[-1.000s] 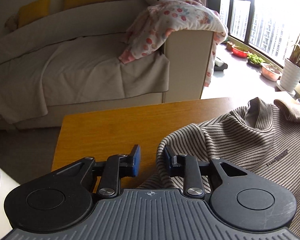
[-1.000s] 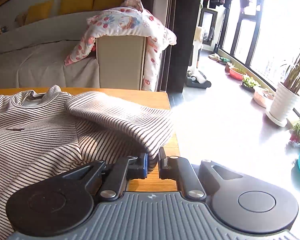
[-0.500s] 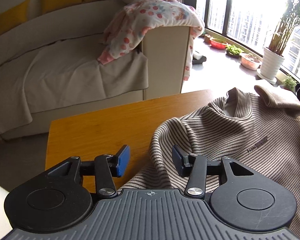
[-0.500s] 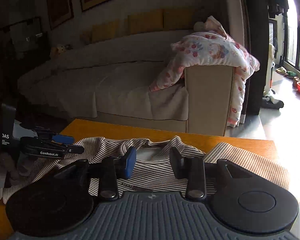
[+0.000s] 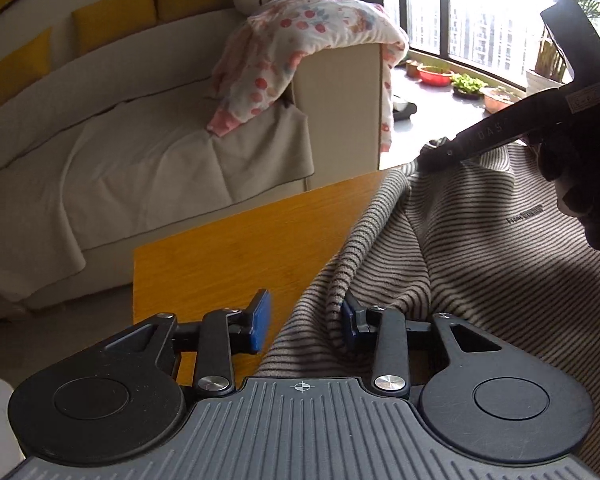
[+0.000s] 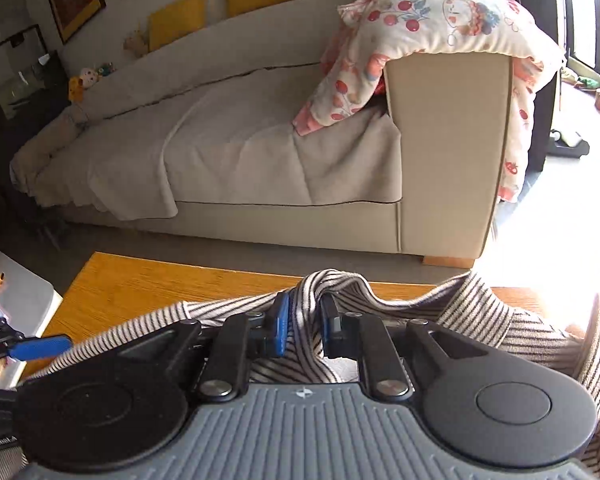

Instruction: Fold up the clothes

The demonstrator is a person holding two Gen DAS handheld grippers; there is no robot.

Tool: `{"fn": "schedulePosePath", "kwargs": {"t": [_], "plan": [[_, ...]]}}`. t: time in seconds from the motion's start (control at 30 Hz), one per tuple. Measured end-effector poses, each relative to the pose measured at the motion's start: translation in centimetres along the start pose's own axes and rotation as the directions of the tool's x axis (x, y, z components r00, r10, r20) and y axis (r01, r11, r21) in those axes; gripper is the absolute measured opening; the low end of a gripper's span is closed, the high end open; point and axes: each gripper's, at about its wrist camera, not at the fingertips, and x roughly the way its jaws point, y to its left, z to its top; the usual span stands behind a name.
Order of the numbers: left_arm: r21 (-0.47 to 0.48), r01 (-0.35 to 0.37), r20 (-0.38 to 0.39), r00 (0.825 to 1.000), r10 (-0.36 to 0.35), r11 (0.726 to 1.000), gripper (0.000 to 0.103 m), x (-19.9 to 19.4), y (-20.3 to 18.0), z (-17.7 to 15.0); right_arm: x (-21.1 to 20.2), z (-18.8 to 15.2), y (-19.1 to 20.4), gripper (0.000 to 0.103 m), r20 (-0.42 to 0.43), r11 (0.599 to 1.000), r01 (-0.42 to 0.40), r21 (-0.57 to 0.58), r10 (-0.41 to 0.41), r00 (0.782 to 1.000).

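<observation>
A beige sweater with thin dark stripes (image 5: 480, 248) lies on the wooden table (image 5: 228, 256). My left gripper (image 5: 304, 316) is open, its jaws wide apart astride the sweater's left edge fold. My right gripper (image 6: 304, 324) has a raised fold of the sweater (image 6: 480, 320) between its jaws near the collar; the jaws stand a little apart, so it is open. The right gripper also shows in the left wrist view (image 5: 512, 120) as a dark body over the sweater's far edge.
A beige sofa (image 6: 260, 152) stands beyond the table, with a flowered blanket (image 6: 428, 20) over its armrest. Plant pots (image 5: 464, 84) line the window floor to the right. A white box (image 6: 16, 304) sits left of the table.
My right gripper has swung over to the sweater's collar side and now has a raised fold between its jaws. My left gripper has shifted right, onto the sweater's edge.
</observation>
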Motion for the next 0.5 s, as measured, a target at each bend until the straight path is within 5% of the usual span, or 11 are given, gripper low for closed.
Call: {"fn": "schedulePosePath", "kwargs": {"t": [0.03,0.17,0.3,0.43,0.5], "plan": [[-0.012,-0.007,0.003,1.000,0.007,1.000,0.043,-0.2,0.1,0.2,-1.3,-0.4,-0.2,0.029,0.023,1.000,0.012,-0.020,-0.011,1.000],[-0.056,-0.014,0.027,1.000,0.015,0.998,0.046,-1.4,0.1,0.7,-6.7,-2.1,-1.0,0.039,0.115,0.993,0.064,-0.097,-0.052,0.992],[-0.101,0.101,0.106,0.990,-0.090,0.990,0.057,-4.4,-1.7,1.0,-12.3,-5.4,-1.8,0.045,0.133,0.985,0.081,-0.152,-0.061,0.989],[-0.155,0.344,0.207,0.928,-0.310,0.926,0.081,-7.0,-5.6,-0.4,-16.7,-11.1,-1.6,0.058,0.076,0.982,0.032,-0.189,-0.018,0.997],[-0.135,0.372,0.197,0.918,-0.343,0.918,0.086,-7.0,-7.5,-1.5,-17.4,-13.8,-1.0,0.059,0.038,0.968,0.057,-0.243,-0.050,0.998]]}}
